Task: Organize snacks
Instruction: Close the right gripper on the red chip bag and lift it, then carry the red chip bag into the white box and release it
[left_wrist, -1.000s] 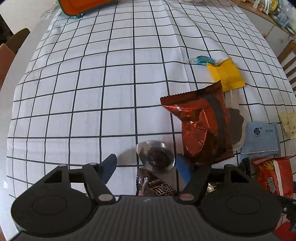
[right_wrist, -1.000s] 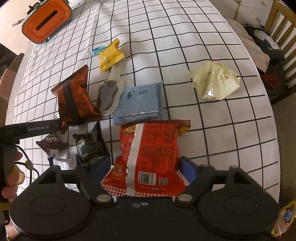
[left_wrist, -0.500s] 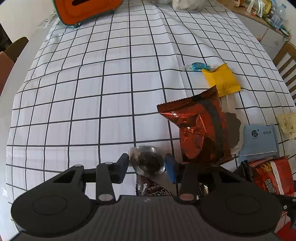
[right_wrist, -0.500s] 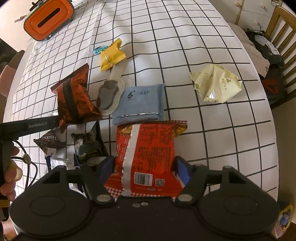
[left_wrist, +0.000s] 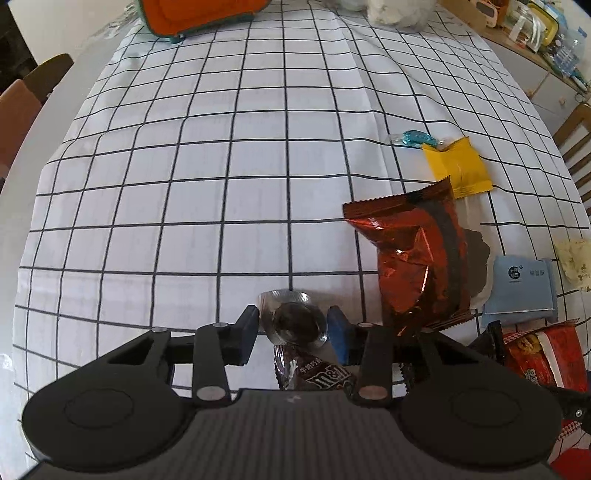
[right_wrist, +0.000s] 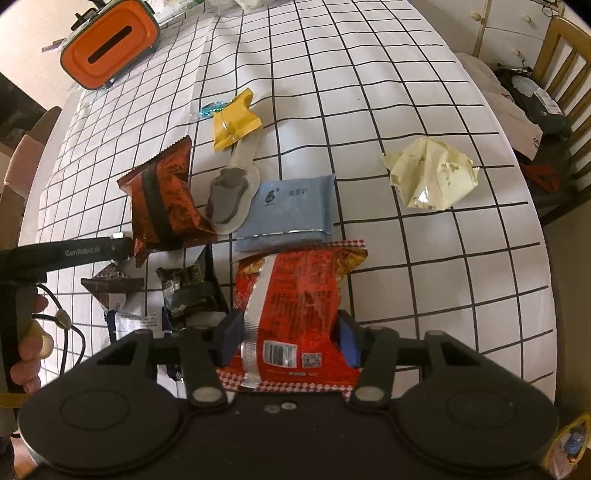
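My left gripper (left_wrist: 292, 318) points down at the checked tablecloth, shut on a small dark snack cup (left_wrist: 297, 326) with a silvery foil rim, one pad on each side of it. A brown M&M's pack (left_wrist: 321, 376) lies just below the cup. In the right wrist view, my right gripper (right_wrist: 288, 325) has its jaws closing on a red snack bag (right_wrist: 295, 280). Both pads press into the bag's sides and dent it. The bag lies back side up, its barcode towards the camera.
A copper-red foil bag (left_wrist: 413, 258), yellow packet (right_wrist: 234, 122), blue packet (right_wrist: 291, 206), grey spoon-shaped pack (right_wrist: 227, 199) and dark green pack (right_wrist: 184, 288) lie close together. A cream crumpled wrapper (right_wrist: 432, 177) lies right. An orange box (right_wrist: 110, 40) stands far left. Chairs flank the table.
Both grippers have narrowed from wide open. The left jaws came in onto the foil-rimmed cup, and the right jaws came in onto the red bag and dented it. Neither hand has shifted.
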